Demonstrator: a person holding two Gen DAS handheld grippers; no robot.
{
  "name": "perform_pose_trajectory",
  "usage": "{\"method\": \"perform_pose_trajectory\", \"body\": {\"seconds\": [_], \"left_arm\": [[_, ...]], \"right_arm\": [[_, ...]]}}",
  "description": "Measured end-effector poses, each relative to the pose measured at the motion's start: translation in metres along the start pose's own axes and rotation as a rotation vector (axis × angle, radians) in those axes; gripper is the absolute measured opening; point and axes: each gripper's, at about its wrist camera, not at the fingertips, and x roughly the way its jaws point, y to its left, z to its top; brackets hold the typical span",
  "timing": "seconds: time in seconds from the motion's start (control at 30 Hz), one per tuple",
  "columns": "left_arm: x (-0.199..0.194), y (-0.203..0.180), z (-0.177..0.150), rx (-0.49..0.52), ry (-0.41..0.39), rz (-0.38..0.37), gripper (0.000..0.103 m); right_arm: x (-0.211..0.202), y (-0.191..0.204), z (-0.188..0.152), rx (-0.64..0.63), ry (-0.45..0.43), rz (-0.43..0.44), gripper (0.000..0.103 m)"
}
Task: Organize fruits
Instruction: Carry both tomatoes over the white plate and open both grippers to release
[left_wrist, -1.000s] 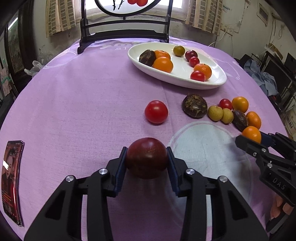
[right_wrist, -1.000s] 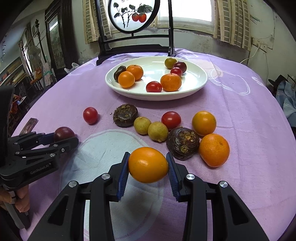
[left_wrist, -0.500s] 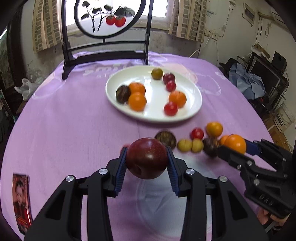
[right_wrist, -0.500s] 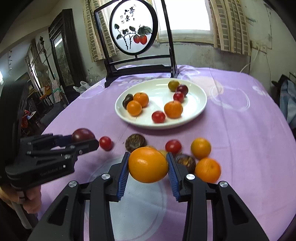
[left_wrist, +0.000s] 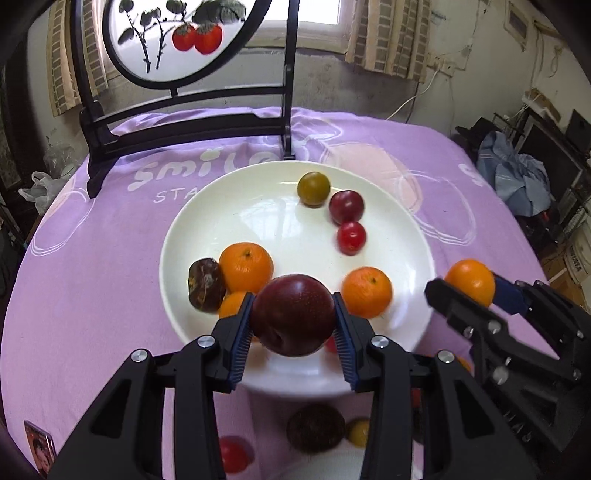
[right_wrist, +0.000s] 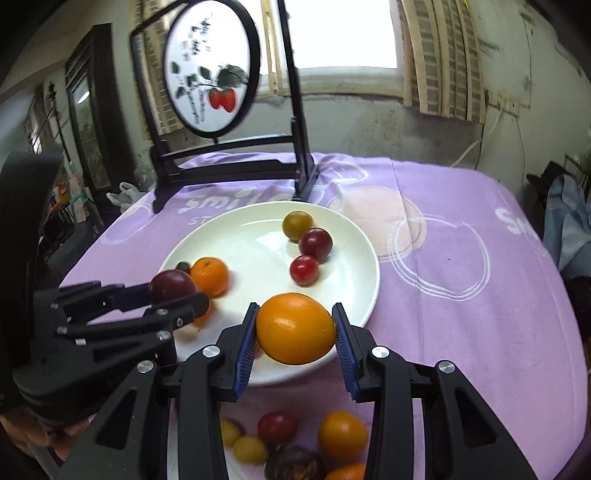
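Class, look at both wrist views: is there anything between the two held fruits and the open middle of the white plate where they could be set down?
Nothing visible blocks either. The left claw holds the dark plum over the white plate near edge; the right claw holds the orange there too. The plate's middle lies bare.

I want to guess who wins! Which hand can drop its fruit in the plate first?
Probably left. The left gripper holds its dark red plum over the white plate; the right gripper holds its orange nearer the rim.
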Motion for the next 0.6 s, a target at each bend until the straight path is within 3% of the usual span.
{"method": "perform_pose_trajectory", "body": {"seconds": [0.43,0.53,0.6], "left_arm": [[0.037,0.002,0.013,-0.055,0.027,0.013,0.041],[0.034,0.004,0.014,-0.075,0.028,0.015,0.053],[0.027,0.006,0.013,-0.088,0.002,0.028,0.067]], "right_arm": [[0.063,-0.026,0.011,0.166,0.127,0.023,0.043],[0.062,-0.032,0.009,0.200,0.135,0.034,0.044],[0.058,-0.036,0.008,0.218,0.129,0.041,0.047]]}}
